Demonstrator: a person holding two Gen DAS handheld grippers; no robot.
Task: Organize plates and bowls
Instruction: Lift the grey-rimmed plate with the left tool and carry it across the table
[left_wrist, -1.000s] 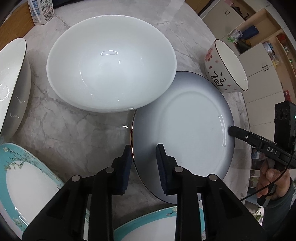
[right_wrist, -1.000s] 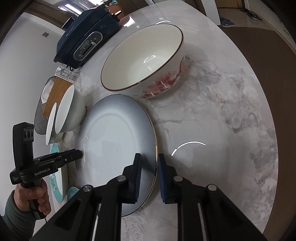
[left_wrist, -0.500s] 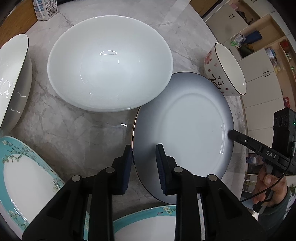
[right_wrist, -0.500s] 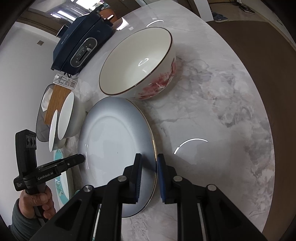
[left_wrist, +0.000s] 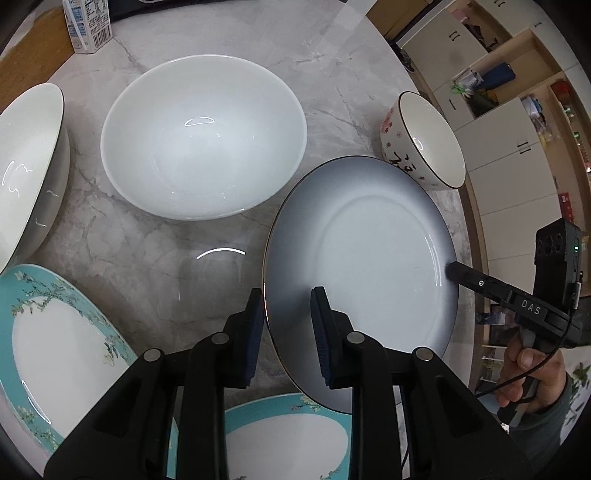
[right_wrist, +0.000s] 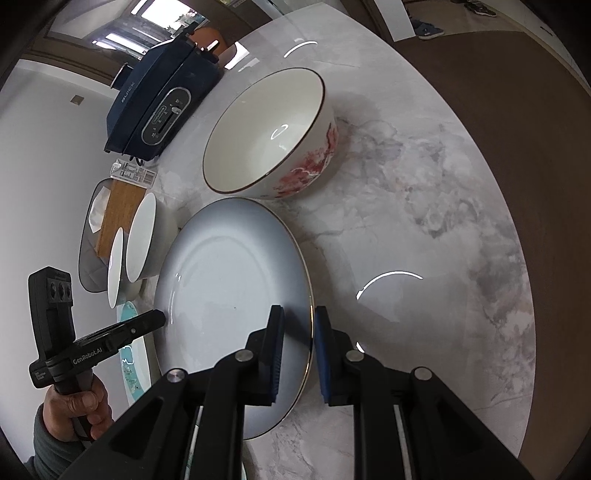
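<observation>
Both tongs, left (left_wrist: 286, 325) and right (right_wrist: 298, 345), apparently clamp opposite plate (left_wrist: 369, 258) rims.

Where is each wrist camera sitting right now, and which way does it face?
Left wrist: on the left gripper, looking steeply down at the grey-rimmed round plate, large white bowl; right gripper, hand opposite.
Right wrist: on the right gripper, looking down across the plate toward the red-flowered bowl; left gripper, hand visible.
Shared: plate, marble table.
</observation>
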